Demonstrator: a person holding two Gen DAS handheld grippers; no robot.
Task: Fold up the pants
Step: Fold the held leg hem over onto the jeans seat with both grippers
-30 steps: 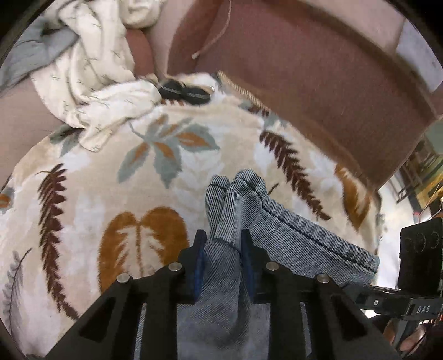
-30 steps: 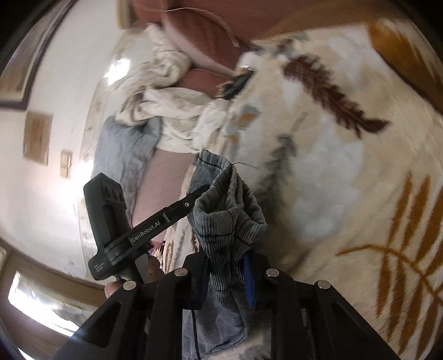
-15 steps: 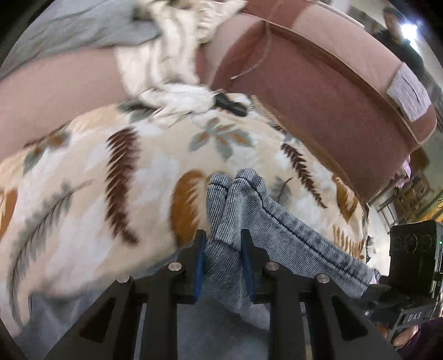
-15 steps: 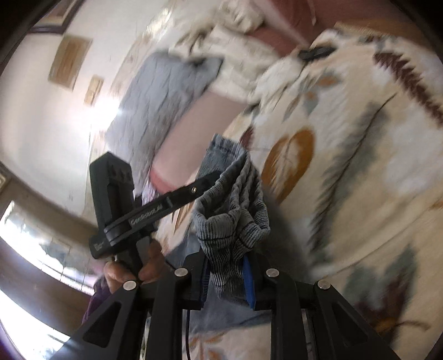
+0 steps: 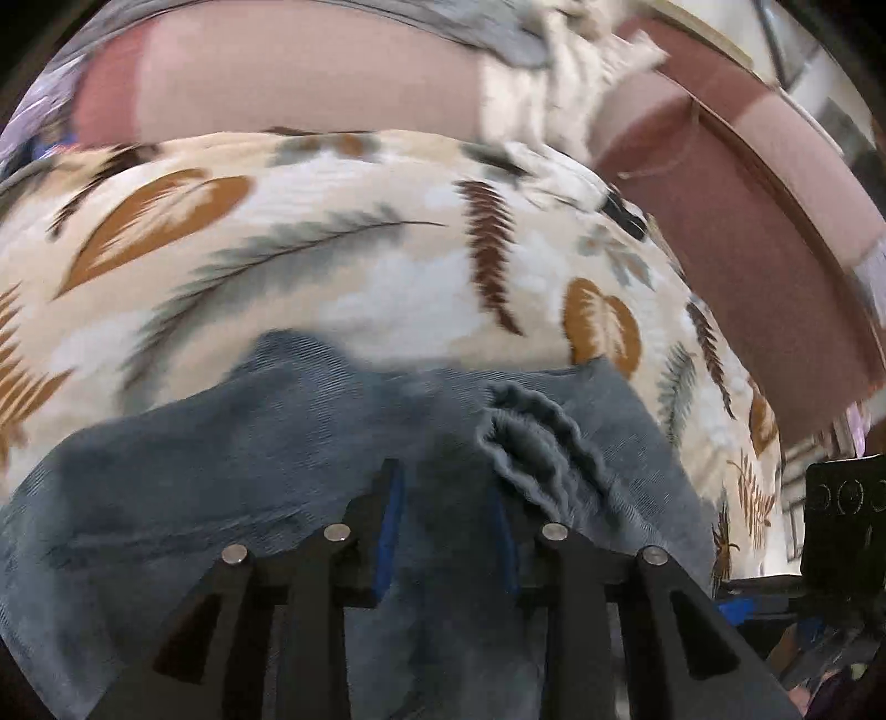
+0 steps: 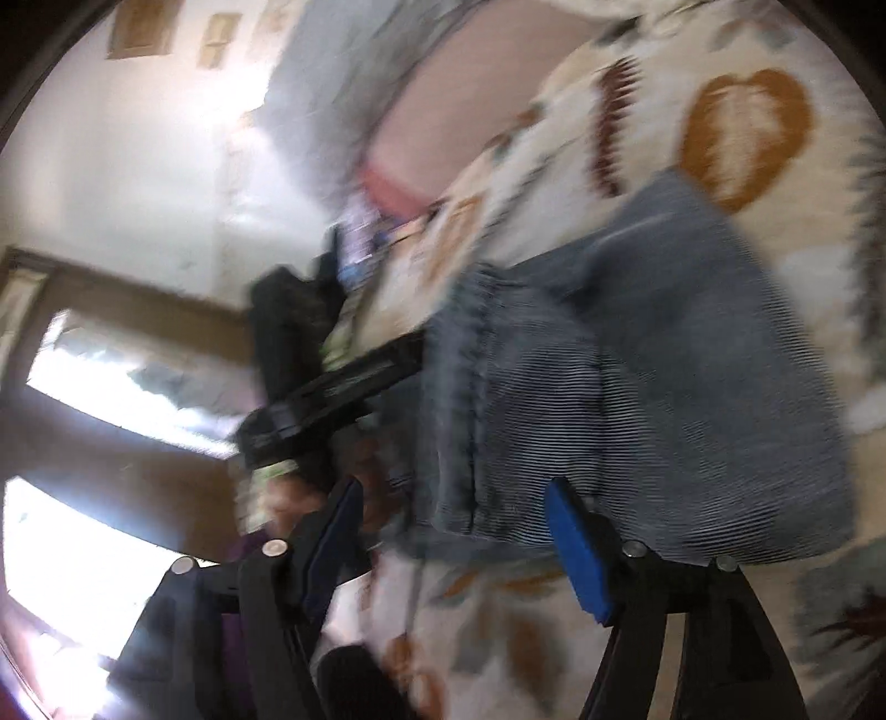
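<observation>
The blue-grey denim pants (image 5: 232, 476) lie folded on the leaf-patterned blanket (image 5: 343, 266). A bunched hem (image 5: 531, 443) rests on top of them. My left gripper (image 5: 446, 526) sits over the pants with its jaws a little apart and cloth lying between them; whether it pinches the cloth is unclear. My right gripper (image 6: 454, 543) is open wide, its blue pads (image 6: 578, 554) on either side of the pants' near edge (image 6: 637, 399), holding nothing. The left gripper's black body (image 6: 326, 382) shows in the blurred right wrist view.
A brown-pink sofa back and arm (image 5: 747, 221) border the blanket. A pale crumpled cloth (image 5: 548, 94) and a grey cloth (image 5: 432, 22) lie on the back. A dark small object (image 5: 623, 213) rests near the blanket's far edge. A bright window (image 6: 83, 387) is at left.
Both grippers came down and laid the lifted pants end onto the rest of the pants. The right gripper opened and let go. The left jaws have widened.
</observation>
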